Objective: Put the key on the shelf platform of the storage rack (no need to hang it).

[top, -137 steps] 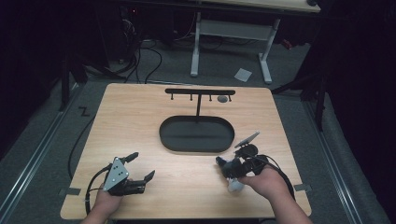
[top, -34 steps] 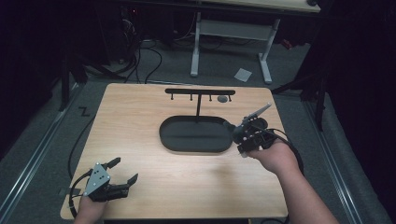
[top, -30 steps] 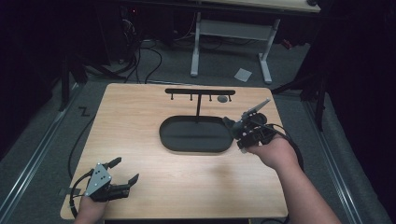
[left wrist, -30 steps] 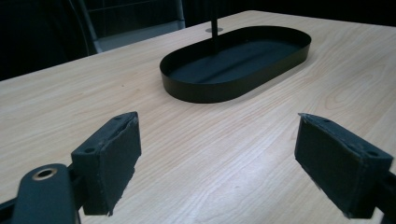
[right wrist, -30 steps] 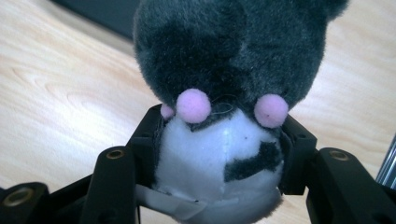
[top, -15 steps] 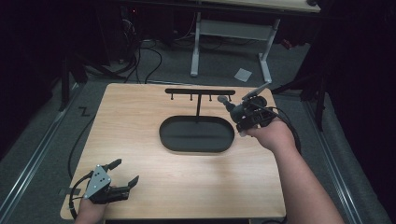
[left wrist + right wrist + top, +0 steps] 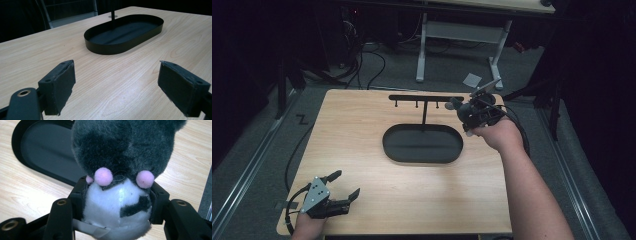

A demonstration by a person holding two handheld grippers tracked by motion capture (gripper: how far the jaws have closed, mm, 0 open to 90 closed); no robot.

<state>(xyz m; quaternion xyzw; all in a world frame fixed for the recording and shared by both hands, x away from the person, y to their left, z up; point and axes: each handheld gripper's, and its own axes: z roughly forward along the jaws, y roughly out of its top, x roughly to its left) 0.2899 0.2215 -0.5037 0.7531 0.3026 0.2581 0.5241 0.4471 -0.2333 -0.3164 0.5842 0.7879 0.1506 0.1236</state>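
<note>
High view first: the right gripper (image 7: 462, 107) is up by the right end of the black hanger rack (image 7: 424, 98), clamping a small grey plush toy (image 7: 456, 104) just beyond the black oval tray (image 7: 422, 143), while the left gripper (image 7: 343, 186) sits low at the near left corner of the counter (image 7: 362, 120), jaws spread wide with nothing between them. Left gripper view: both pads stand far apart over bare wood, the tray (image 7: 125, 47) well ahead. Right gripper view: jaws pinch the toy's (image 7: 120, 165) white belly, pink pompoms above, tray (image 7: 47, 152) behind at left.
</note>
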